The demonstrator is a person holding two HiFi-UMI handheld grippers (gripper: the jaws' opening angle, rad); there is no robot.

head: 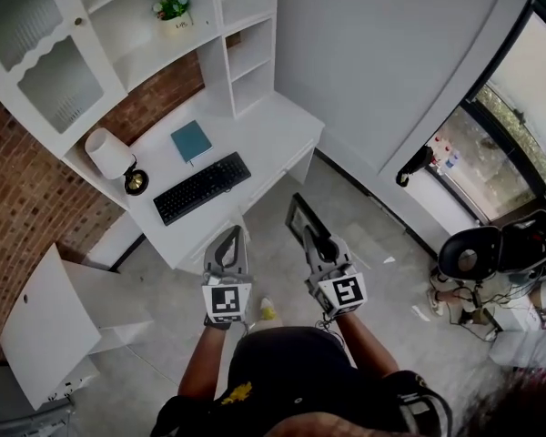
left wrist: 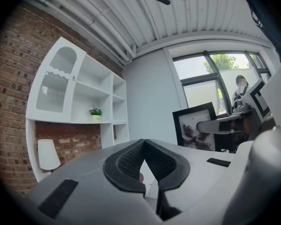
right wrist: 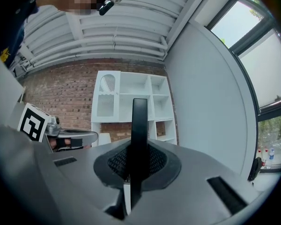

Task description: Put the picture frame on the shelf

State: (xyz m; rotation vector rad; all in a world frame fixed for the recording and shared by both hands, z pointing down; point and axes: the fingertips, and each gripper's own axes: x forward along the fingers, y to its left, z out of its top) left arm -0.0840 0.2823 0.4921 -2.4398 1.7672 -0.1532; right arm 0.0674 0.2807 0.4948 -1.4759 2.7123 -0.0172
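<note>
1. Jaws of the right gripper [right wrist: 136, 165] pinch the picture frame [right wrist: 139, 121] by one edge; it is held in the air, near the person and well apart from the shelf [right wrist: 131, 104] at the far wall; jaws of the left gripper [left wrist: 144, 146] are pressed together on nothing.
2. By its look the frame is stiff, flat and light; its face may be glazed, so likely fragile and slippery; the rim is the safer hold, not the pane.
3. Hard to make out: any back stand; how deep the jaws bite; the right gripper view shows only a thin black edge.
</note>
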